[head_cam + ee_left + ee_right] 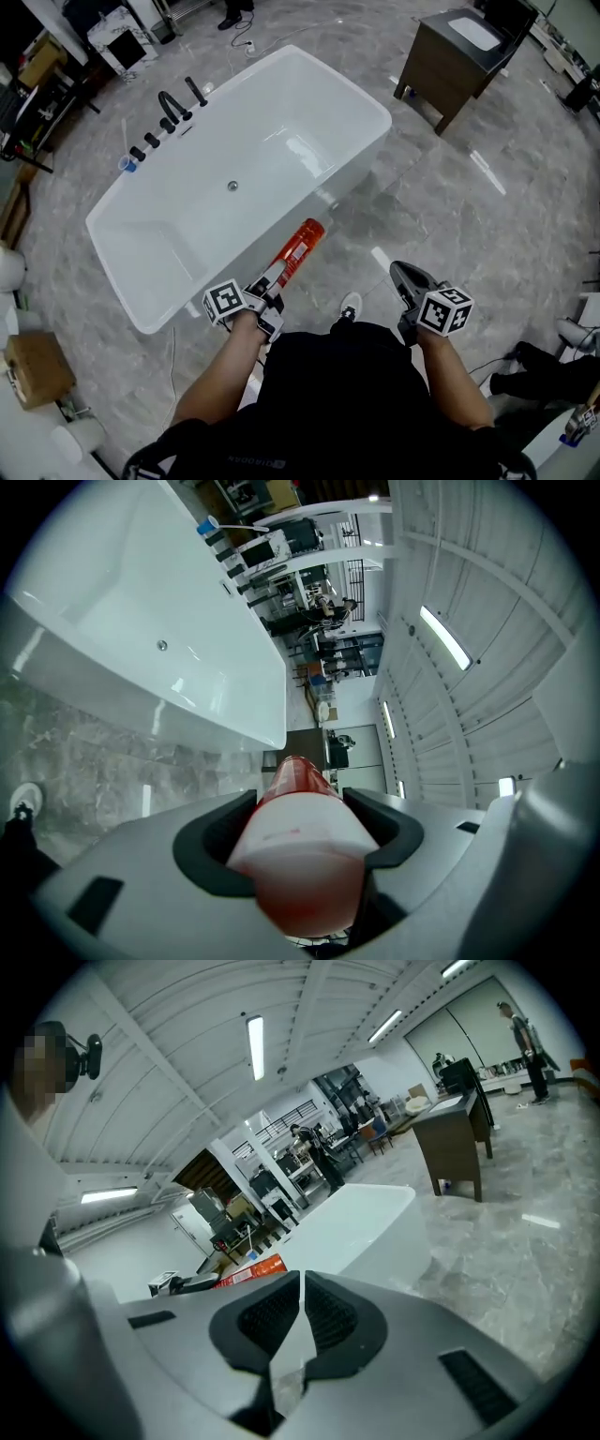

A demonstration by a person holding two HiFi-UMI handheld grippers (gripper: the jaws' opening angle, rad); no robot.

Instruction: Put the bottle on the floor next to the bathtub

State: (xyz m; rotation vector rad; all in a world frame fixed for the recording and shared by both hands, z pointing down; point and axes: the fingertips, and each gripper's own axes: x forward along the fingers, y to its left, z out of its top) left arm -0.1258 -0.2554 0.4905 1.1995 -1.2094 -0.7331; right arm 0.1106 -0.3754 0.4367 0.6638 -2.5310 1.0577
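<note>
A red bottle [297,247] with a white cap end is held in the air beside the near wall of the white bathtub [187,234]. My left gripper [269,286] is shut on the bottle's lower end; in the left gripper view the bottle [298,841] fills the space between the jaws, and the bathtub [141,602] lies beyond. My right gripper [407,278] hangs over the grey floor to the right, shut with nothing in it. From the right gripper view the bottle [251,1270] and bathtub [366,1222] show to the left of the closed gripper [300,1312].
Grey marble floor [441,216] surrounds the tub. A dark vanity cabinet [464,56] stands at the back right. Black taps [173,112] sit on the tub's far rim. A shoe [350,306] shows below me. Boxes and cables lie at the left edge.
</note>
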